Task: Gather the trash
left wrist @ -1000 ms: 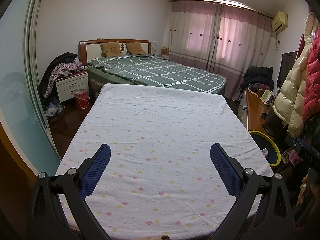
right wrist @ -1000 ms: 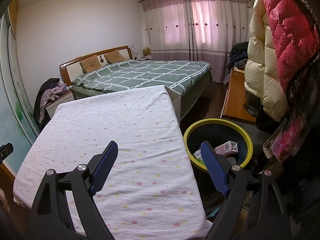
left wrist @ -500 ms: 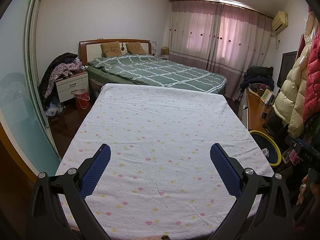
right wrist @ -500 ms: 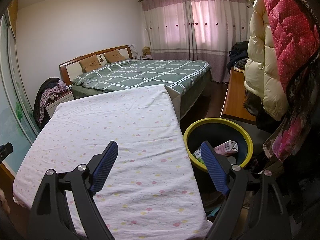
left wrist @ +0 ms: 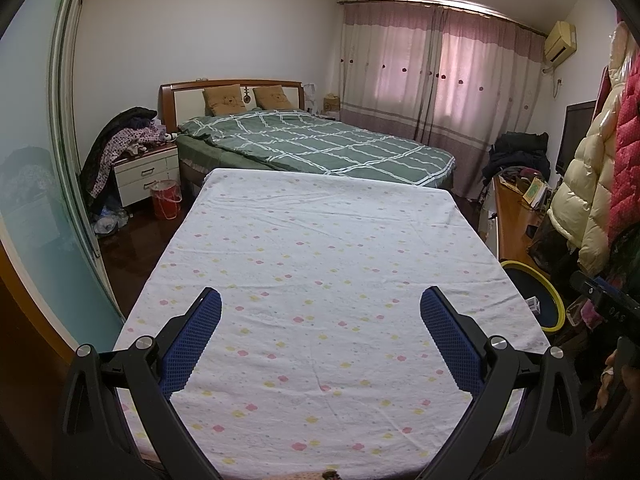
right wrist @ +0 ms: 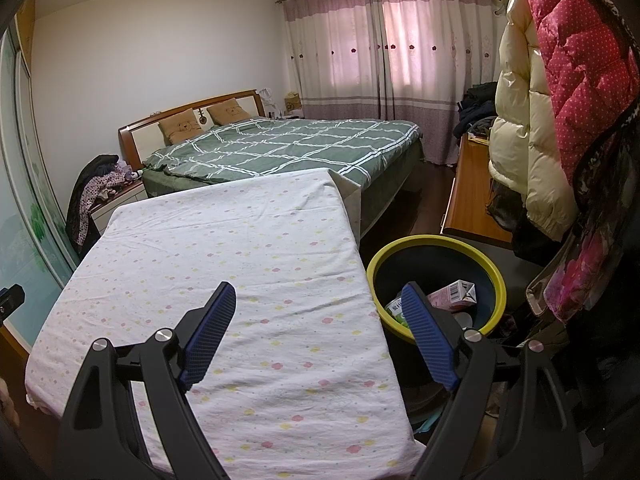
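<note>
A dark bin with a yellow rim (right wrist: 496, 280) stands on the floor right of the flowered sheet (right wrist: 248, 272). Inside lie a pink carton (right wrist: 456, 294) and a green-and-white pack (right wrist: 394, 307). My right gripper (right wrist: 320, 306) hangs open over the sheet's right edge, its right finger in front of the bin, nothing between its blue pads. In the left wrist view the bin (left wrist: 554, 300) peeks out at the right past the sheet (left wrist: 320, 260). My left gripper (left wrist: 320, 312) is open above the bare sheet, holding nothing.
A green checked bed (left wrist: 320, 144) lies beyond the sheet. A nightstand with piled clothes (left wrist: 136, 148) and a red bucket (left wrist: 165, 199) stand at the left. Hanging coats (right wrist: 560, 100) and a wooden desk (right wrist: 472, 200) crowd the right. A glass sliding door (left wrist: 36, 184) lines the left.
</note>
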Demonstrator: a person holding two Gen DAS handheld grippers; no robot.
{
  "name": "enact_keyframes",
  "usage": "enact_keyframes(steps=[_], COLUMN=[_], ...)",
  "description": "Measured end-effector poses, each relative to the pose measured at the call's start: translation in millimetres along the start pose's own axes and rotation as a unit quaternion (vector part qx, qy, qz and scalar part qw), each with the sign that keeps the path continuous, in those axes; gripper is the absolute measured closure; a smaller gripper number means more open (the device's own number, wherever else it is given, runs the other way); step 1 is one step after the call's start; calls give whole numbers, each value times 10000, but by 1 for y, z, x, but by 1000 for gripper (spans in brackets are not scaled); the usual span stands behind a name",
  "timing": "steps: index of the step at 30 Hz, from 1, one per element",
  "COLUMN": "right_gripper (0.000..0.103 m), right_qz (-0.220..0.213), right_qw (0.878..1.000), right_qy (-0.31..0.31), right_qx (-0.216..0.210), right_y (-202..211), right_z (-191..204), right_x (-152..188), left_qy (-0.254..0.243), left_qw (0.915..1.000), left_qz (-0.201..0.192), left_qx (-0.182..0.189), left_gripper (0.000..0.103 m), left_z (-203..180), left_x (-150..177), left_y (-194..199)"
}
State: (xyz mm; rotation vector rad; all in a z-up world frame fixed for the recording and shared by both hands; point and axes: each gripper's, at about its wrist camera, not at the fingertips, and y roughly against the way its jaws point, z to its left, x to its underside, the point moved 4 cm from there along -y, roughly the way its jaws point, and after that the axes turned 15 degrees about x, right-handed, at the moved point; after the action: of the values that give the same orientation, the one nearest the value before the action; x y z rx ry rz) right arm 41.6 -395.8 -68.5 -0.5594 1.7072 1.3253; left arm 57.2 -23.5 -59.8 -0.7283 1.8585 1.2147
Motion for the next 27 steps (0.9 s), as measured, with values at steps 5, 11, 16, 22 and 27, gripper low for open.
enact_keyframes(steps=[5, 11, 16, 22, 27], right_gripper=[23, 23, 23, 22, 22], right_qz=[13, 14, 24, 23, 30], right_qw=[10000, 10000, 10000, 10000, 10000], right_qy=[6, 3, 9, 10, 3], right_qx=[4, 1, 5, 11, 7], right_y=[-2, -2, -3, -3, -4], right_z=[1, 1, 1, 1, 2], right_x=[2, 2, 3, 3, 4], left_qy=[-16, -51, -54, -68, -141], left_qw=[10000, 9999, 9999, 9999, 9998], left_qz=[24, 44, 66, 107, 99], left_qx=[-47, -77, -81, -110, -104], left_gripper=[5, 5, 5, 5, 5], left_z=[-1, -1, -2, -2, -3], left_x=[1, 1, 1, 2, 4], left_y=[-2, -3, -4, -6, -9])
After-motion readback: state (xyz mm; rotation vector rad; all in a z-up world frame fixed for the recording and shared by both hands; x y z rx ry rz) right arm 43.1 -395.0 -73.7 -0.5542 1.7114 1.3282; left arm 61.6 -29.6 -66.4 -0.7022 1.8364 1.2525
